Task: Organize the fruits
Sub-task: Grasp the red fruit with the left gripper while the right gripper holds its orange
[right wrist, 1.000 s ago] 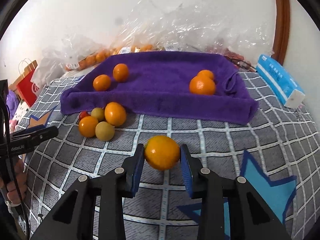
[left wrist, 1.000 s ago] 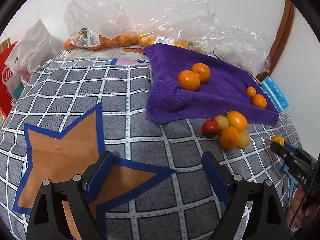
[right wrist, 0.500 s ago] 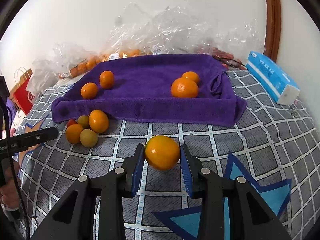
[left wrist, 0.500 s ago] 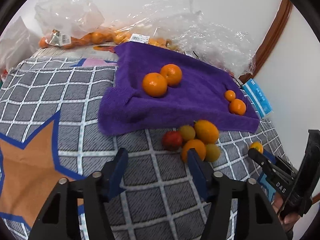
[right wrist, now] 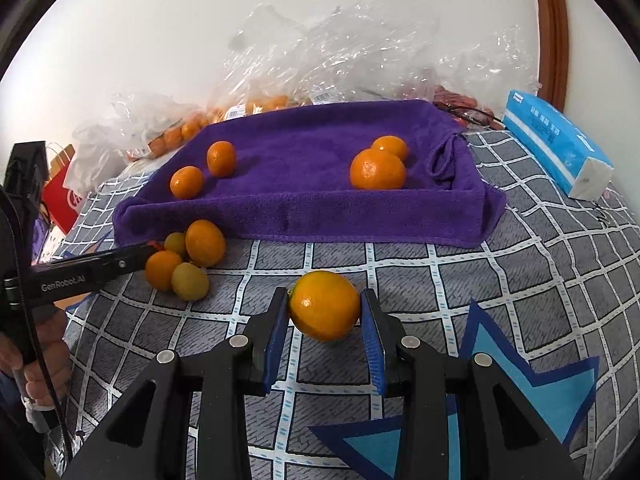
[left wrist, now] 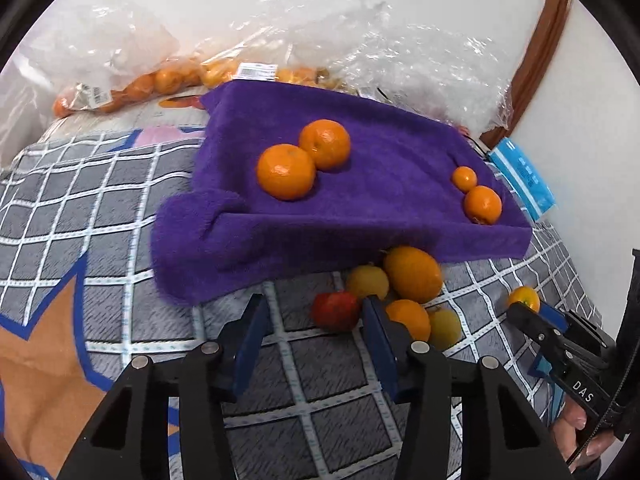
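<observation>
Orange fruit [right wrist: 324, 306] clamped in right gripper [right wrist: 325, 334]; left gripper [left wrist: 314, 342] closing, empty.

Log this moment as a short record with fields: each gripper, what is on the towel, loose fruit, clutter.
right gripper: shut on an orange fruit
left gripper: jaws have just been closing, nothing gripped, red fruit just ahead
purple towel: four oranges, in two pairs
loose pile: red, orange and yellow-green fruit on the checked cloth
behind: plastic bags of oranges
far right: blue tissue pack
</observation>
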